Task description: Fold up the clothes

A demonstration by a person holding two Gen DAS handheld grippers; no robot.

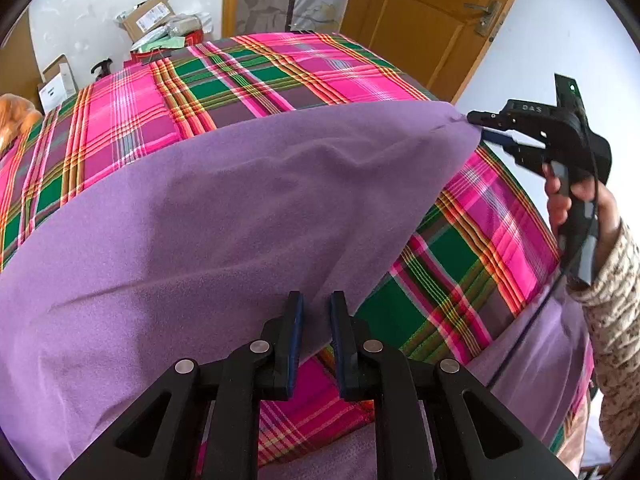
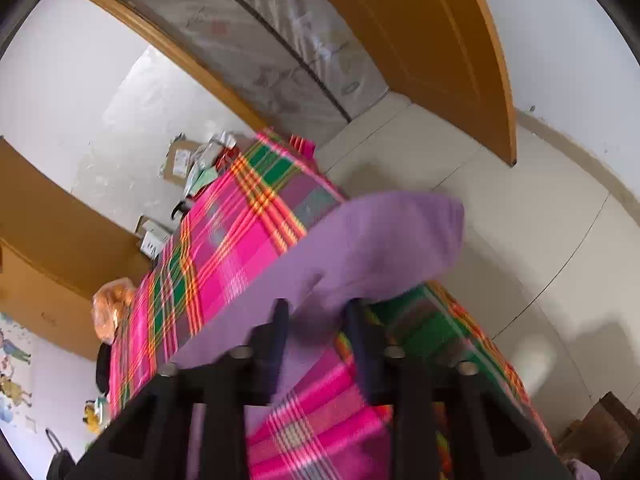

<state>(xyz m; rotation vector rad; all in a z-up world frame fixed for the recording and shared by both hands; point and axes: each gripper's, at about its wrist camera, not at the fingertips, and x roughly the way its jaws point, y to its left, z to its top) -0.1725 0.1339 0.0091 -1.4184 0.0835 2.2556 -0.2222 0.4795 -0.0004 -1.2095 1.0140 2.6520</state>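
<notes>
Black fingers of the left tool (image 1: 316, 320) stand slightly apart, the purple cloth (image 1: 248, 200) passing between them; whether they pinch it I cannot tell. That cloth is held up, spread above the plaid bed cover (image 1: 248, 76). Its far corner is pinched in the right tool (image 1: 478, 122), gripped by a hand (image 1: 576, 204); the right wrist view is blurred. Beyond the bed, an open cardboard box (image 1: 150, 14) lies among packages; its contents are unclear.
</notes>
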